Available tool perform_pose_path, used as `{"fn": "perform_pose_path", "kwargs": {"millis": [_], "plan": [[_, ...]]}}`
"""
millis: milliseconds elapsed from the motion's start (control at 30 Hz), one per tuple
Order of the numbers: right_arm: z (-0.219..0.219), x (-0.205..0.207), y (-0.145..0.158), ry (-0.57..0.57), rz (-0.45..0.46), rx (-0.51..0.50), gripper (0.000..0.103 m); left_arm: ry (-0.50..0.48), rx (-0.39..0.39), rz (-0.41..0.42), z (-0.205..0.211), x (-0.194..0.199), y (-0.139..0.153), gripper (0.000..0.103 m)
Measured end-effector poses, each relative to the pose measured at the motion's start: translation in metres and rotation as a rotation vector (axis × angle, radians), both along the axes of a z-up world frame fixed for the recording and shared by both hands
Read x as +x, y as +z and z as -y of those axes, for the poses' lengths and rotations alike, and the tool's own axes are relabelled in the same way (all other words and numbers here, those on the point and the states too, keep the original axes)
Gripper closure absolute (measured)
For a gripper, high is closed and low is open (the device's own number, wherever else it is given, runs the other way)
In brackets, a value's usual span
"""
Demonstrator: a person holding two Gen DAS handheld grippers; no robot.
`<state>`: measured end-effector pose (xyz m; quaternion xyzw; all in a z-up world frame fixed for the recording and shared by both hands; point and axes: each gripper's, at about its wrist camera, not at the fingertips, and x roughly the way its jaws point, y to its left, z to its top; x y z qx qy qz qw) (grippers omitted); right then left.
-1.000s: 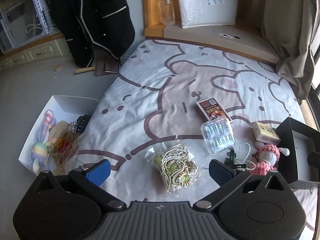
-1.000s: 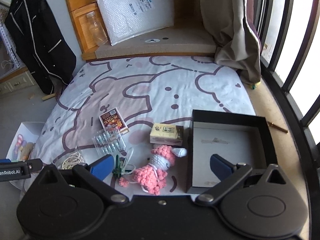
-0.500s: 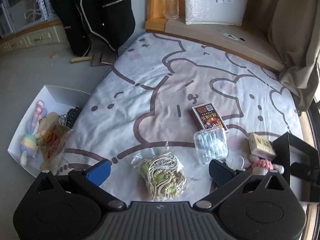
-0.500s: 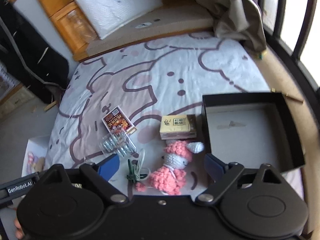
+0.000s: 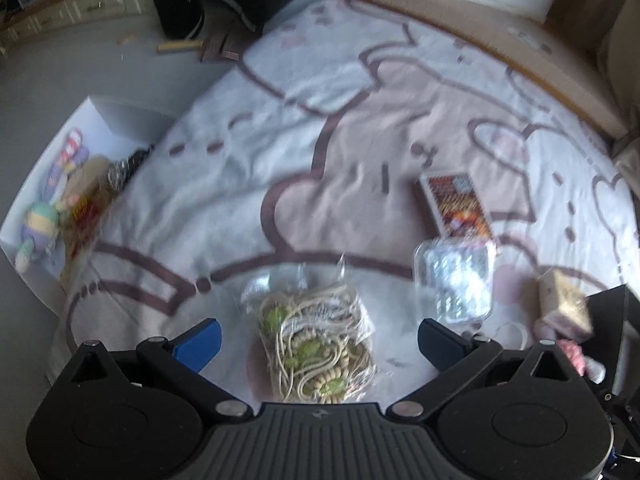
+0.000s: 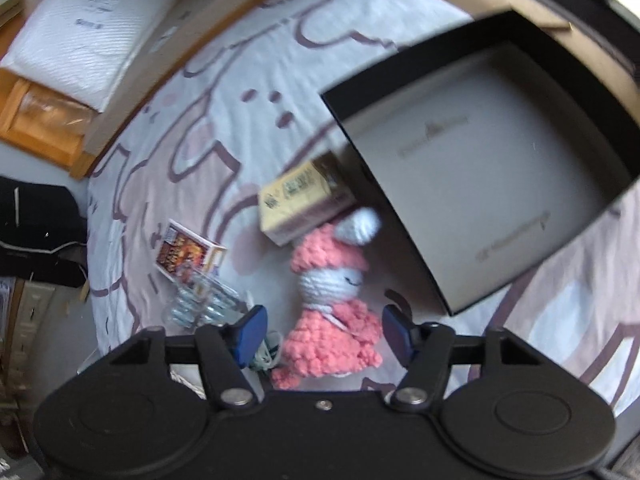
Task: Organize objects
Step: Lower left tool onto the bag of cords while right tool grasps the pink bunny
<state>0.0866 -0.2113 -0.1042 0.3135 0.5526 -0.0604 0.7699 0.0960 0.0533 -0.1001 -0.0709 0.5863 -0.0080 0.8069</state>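
On the bear-print bedsheet, a clear bag of beige cord and green beads lies between the wide-apart blue pads of my left gripper, which is open and not touching it. My right gripper points down over a pink crochet doll. Its jaws are closing, with the doll's body between the pads but not pressed. An open black box with a bare grey floor lies just right of the doll. A beige carton leans against the doll's head.
A red card box and a clear plastic case lie right of the bag. A white floor box at the left holds soft toys. A green clip with white cord sits by the right gripper's left pad. Pillow and headboard stand beyond.
Both grippers have dropped toward the bed. The right one has rolled and narrowed its jaws around the pink doll. The left one has closed in over the cord bag.
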Motion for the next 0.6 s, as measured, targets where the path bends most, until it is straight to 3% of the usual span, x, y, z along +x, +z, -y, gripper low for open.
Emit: {"fn": "perform_pose_path", "kwargs": {"millis": [167, 600], "plan": [[0.001, 0.005, -0.015, -0.017, -0.024, 0.062, 0.042, -0.036, 0.025, -0.059, 0.003, 0.006, -0.021, 0.000], [-0.015, 0.021, -0.035, 0.074, -0.045, 0.003, 0.043, -0.232, 0.092, -0.125, 0.008, 0.019, -0.055, 0.000]]}}
